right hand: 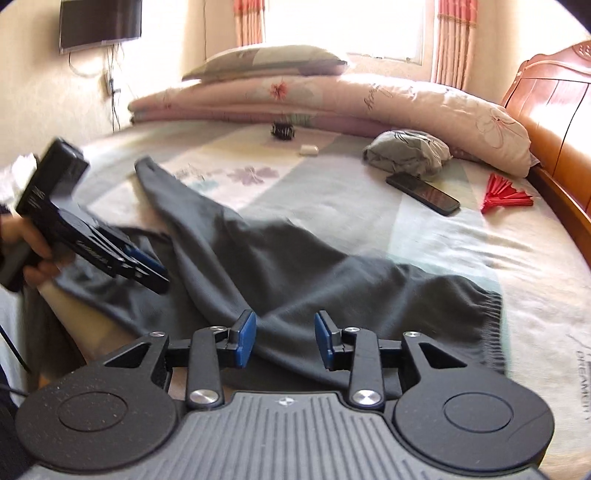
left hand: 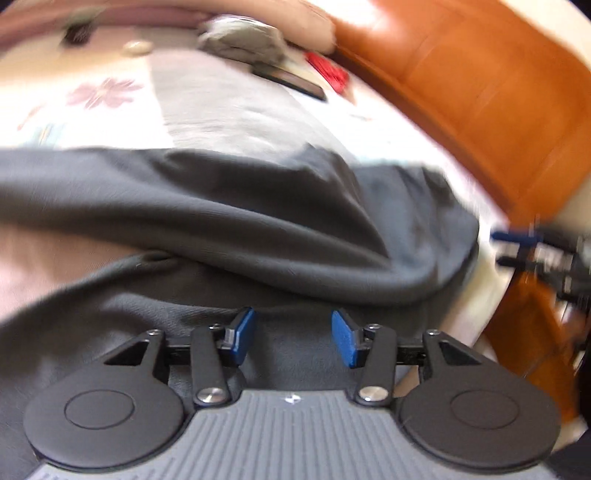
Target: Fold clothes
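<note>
Left wrist view, blurred: the left gripper [left hand: 293,338] hangs over dark grey trousers [left hand: 236,206] that lie rumpled across the bed [left hand: 229,110]. Its blue pads stand apart with nothing between them; the cloth lies beneath, not gripped. The floral sheet [left hand: 103,92] is pale with a grey band. A grey bundle [left hand: 240,37], a phone [left hand: 291,79] and a red fan [left hand: 330,70] lie at the far end, against the orange wooden bed frame [left hand: 480,92]. The right gripper [left hand: 517,247] shows at the right edge, jaws parted.

Right wrist view: the right gripper [right hand: 284,339] is released above the trousers' [right hand: 295,266] elastic waistband [right hand: 487,321]; one leg stretches away to the upper left. A hand [right hand: 33,240] holds the left gripper [right hand: 147,269] over the garment's left part. Beyond: folded quilts [right hand: 332,99], a pillow [right hand: 266,61], a wall screen [right hand: 99,22], curtains [right hand: 251,18] and a bright window [right hand: 351,26].
</note>
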